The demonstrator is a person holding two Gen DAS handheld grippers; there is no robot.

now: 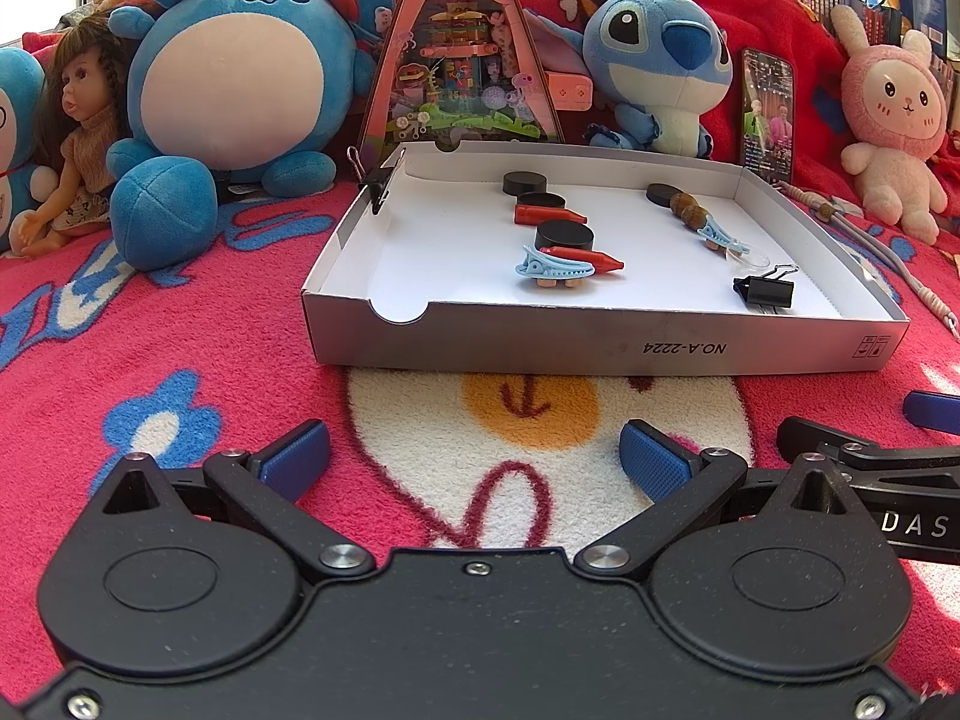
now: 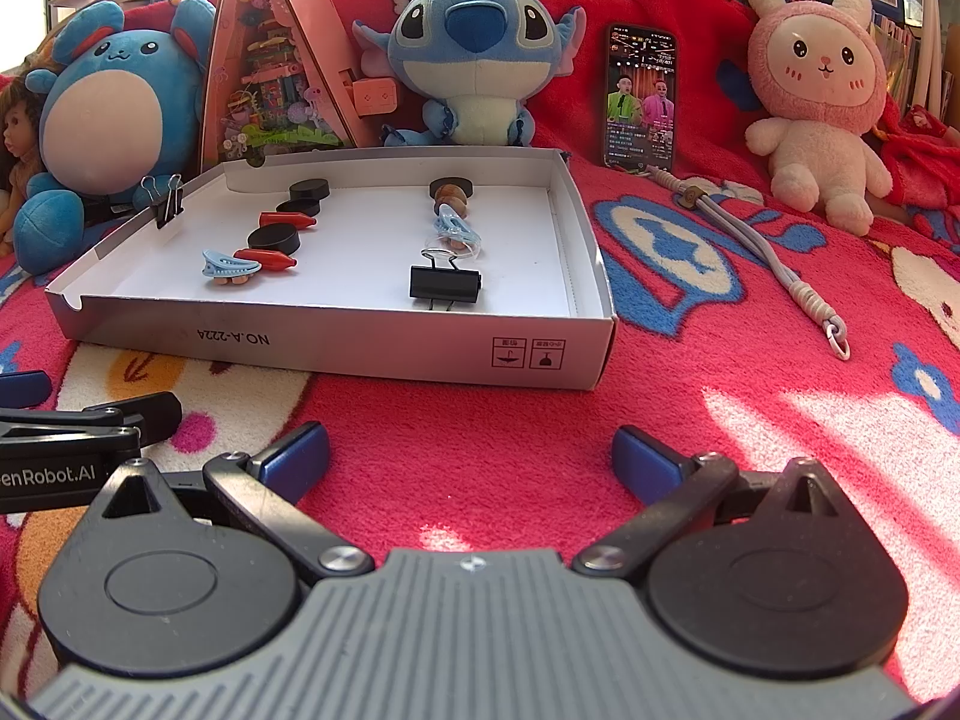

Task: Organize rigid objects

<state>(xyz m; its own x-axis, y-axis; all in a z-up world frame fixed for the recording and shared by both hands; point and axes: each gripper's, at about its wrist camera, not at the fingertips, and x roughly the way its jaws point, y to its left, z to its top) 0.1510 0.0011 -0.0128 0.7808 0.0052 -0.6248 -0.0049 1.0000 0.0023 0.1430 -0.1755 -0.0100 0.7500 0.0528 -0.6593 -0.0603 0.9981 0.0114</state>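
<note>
The left gripper (image 1: 474,459) has a black body, black linkage arms with silver screws and textured blue pads (image 1: 651,461). The right gripper (image 2: 471,456) matches it, apart from a ribbed grey housing.

The right gripper (image 2: 471,459), black with blue pads, hangs wide apart and empty over a red fleece blanket (image 2: 510,450). Ahead lies a shallow white cardboard box (image 2: 360,348). Inside it, a left row holds three black round discs (image 2: 274,238), two red crayon-like sticks (image 2: 266,258) and a light blue toothed hair clip (image 2: 228,265). Near the right, a black binder clip (image 2: 445,286) lies in front of another blue clip (image 2: 454,228). A second black binder clip (image 2: 168,202) grips the box's left wall. Part of the left gripper (image 2: 78,438) shows at the left edge.
</note>
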